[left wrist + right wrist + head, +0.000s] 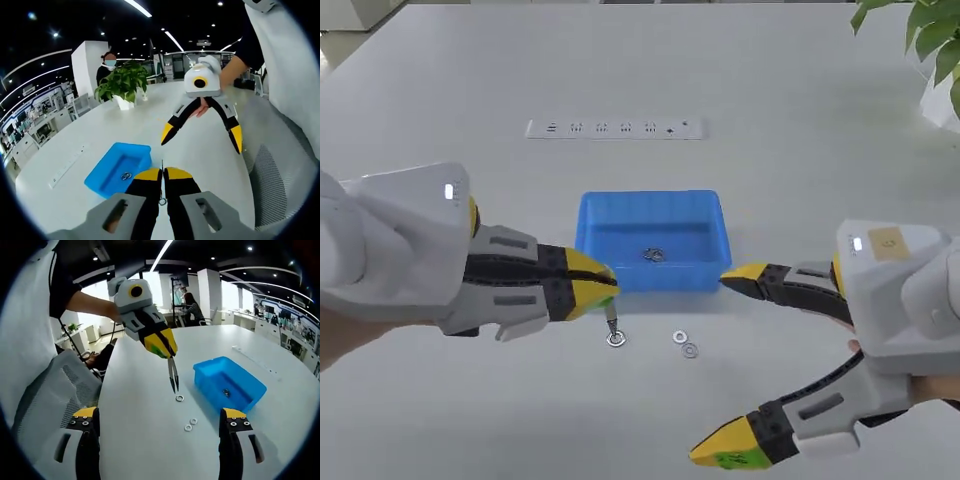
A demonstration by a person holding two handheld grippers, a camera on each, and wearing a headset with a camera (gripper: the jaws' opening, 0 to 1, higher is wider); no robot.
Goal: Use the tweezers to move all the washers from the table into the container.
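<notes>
Pinching thin tweezers (611,318), the left gripper (605,285) aims them at one small silver washer (616,340) on the tabletop (770,150); two more washers (680,337) lie nearby, before the blue container (650,196). Right gripper (710,366) gapes wide.

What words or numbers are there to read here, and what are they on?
None can be read for sure.
The tan sticker on the right hand-held gripper: one mark, too blurred to read.
The power strip: tiny marks, too small to read.

My head camera down over the surface (800,120), cameras on left tool (603,285) and right tool (710,365) low, facing each other, all sharing the container (650,278).
</notes>
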